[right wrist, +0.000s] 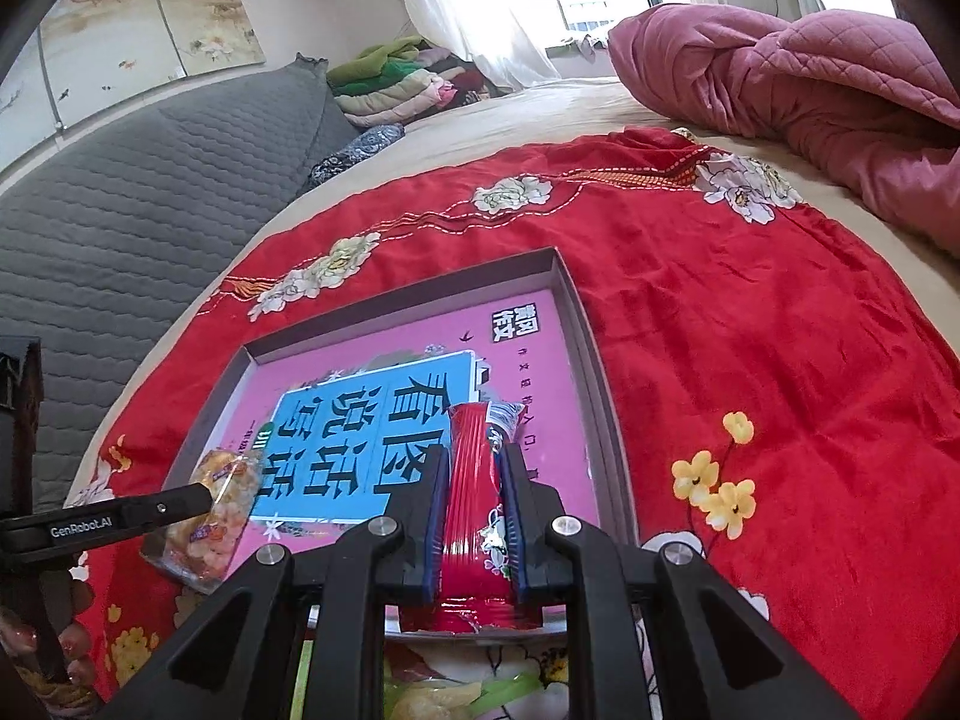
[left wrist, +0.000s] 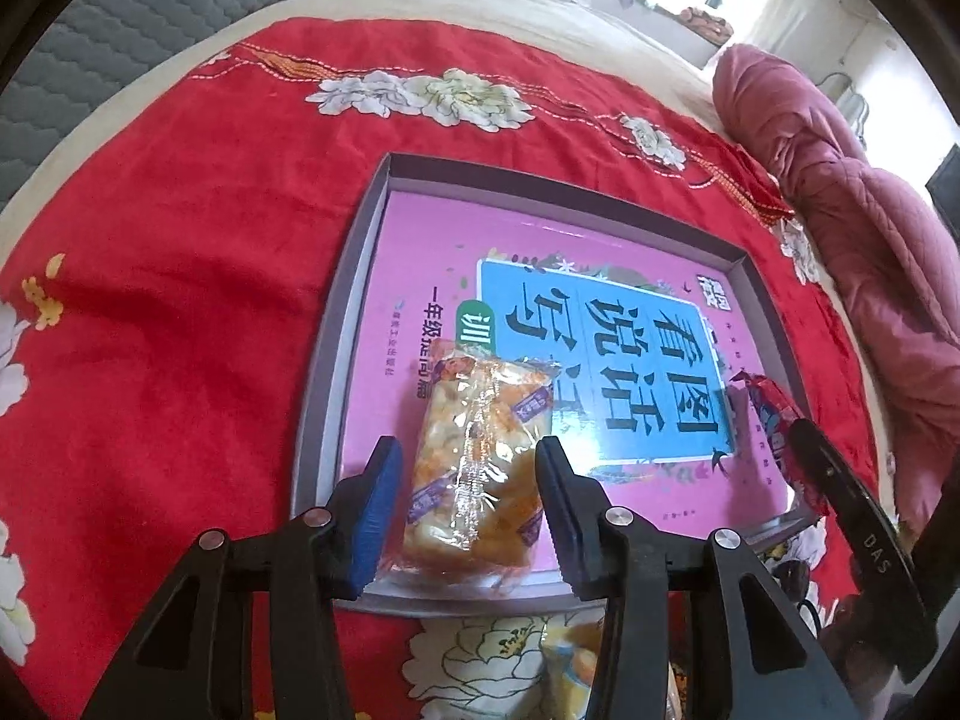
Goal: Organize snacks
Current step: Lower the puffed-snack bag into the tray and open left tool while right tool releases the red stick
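A shallow grey box [left wrist: 336,324] with a pink and blue printed bottom lies on a red flowered cloth. An orange cracker packet [left wrist: 474,468] in clear wrap lies in the box's near left corner. My left gripper [left wrist: 468,468] is open, its fingers standing either side of the packet without clamping it. My right gripper [right wrist: 474,480] is shut on a red snack packet [right wrist: 471,498] over the box's near right part; the red packet [left wrist: 774,414] also shows in the left wrist view. The cracker packet [right wrist: 210,516] and the box [right wrist: 582,330] show in the right wrist view.
A red flowered cloth [left wrist: 180,330] covers the bed. A pink quilt [right wrist: 810,72] is bunched at the right. A grey padded headboard [right wrist: 150,180] stands at the left, folded clothes [right wrist: 396,84] behind. More yellow snack packets [left wrist: 576,666] lie near the box's front edge.
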`<state>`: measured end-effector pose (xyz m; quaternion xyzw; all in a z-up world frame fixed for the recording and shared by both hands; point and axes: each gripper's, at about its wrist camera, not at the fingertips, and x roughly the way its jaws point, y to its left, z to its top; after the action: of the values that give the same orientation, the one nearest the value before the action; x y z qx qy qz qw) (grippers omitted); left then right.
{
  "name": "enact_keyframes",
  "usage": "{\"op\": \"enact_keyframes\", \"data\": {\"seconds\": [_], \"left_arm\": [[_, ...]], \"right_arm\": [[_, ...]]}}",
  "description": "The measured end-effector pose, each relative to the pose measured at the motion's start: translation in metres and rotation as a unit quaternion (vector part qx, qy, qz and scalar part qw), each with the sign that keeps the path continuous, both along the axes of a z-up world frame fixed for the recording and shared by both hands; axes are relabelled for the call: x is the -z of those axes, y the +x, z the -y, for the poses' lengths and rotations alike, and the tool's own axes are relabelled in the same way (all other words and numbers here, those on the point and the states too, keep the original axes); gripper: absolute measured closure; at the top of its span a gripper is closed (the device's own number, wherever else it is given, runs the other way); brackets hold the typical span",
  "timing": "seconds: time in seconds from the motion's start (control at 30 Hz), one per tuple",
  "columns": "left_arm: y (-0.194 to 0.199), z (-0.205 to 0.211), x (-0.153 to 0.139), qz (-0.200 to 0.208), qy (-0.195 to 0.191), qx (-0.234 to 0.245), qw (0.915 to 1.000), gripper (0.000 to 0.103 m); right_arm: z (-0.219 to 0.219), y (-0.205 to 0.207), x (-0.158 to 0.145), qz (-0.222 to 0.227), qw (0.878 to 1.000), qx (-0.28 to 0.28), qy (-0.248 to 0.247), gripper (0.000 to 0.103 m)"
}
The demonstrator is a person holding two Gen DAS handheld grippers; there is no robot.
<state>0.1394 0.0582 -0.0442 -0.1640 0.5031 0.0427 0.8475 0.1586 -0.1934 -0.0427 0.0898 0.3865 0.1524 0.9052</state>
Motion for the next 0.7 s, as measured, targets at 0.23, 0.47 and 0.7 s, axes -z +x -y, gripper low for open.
{"op": "enact_keyframes", "data": {"seconds": [0.23,0.47,0.7], "left_arm": [[0.0009,0.0004,0.0012,0.002,0.001,0.006,1.0000,0.055],[-0.0007,0.0001,0.0008,0.001,-0.003,0.005,1.0000,0.055],[-0.0038,0.0016,-0.0002,0.000,-0.006,0.008,1.0000,0.055]], "right_arm": [[-0.0031,-0.0004,0.0038,-0.002,1.000,-0.005,-0.017,0.085],[-0.0008,-0.0047,0.0019,0.004,1.000,-0.006,-0.015,0.085],[0.0031,-0.0054,0.0016,0.001,1.000,-0.003,-0.011,0.085]]}}
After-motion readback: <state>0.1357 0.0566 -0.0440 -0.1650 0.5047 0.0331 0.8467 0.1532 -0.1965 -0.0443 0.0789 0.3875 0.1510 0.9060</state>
